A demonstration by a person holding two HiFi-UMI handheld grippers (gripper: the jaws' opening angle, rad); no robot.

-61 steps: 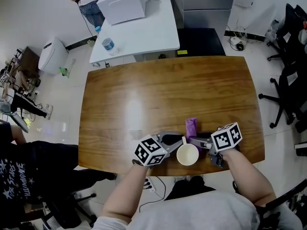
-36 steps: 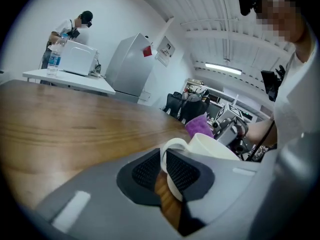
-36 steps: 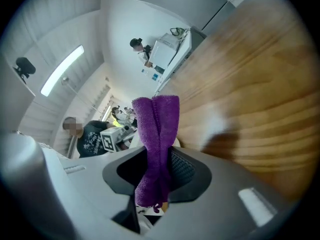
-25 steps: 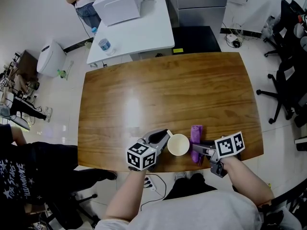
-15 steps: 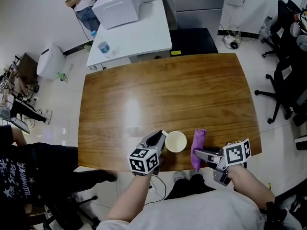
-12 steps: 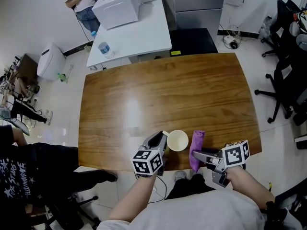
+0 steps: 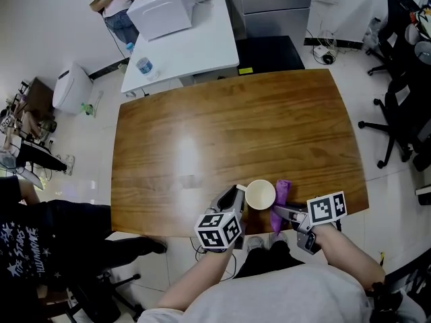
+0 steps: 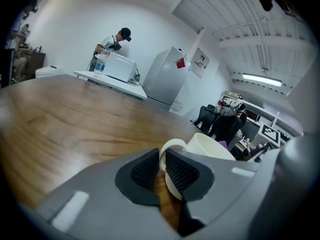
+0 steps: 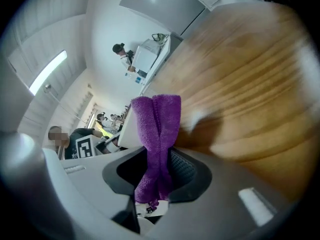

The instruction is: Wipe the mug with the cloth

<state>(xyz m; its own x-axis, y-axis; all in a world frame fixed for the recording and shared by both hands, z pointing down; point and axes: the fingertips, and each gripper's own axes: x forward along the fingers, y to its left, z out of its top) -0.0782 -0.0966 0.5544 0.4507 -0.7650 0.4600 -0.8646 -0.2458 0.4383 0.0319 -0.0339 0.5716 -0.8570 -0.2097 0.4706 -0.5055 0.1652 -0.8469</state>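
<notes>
Mug (image 7: 260, 194) stood at the worktop's (image 7: 236, 126) near edge, its handle between the left gripper's (image 7: 234, 195) closing jaws. Just right of it, the right gripper (image 7: 280, 212) had its jaws clamped on the purple cloth (image 7: 281, 192). A hard wipe could probably twist the thin handle loose or push the mug off the edge. Nothing blocked the way; a white table (image 7: 195, 39) stood beyond.

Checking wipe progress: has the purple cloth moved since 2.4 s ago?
Yes. The cloth, held in the right gripper's jaws, has come back toward the table's near edge; it now hangs right beside the mug, not beyond it.
</notes>
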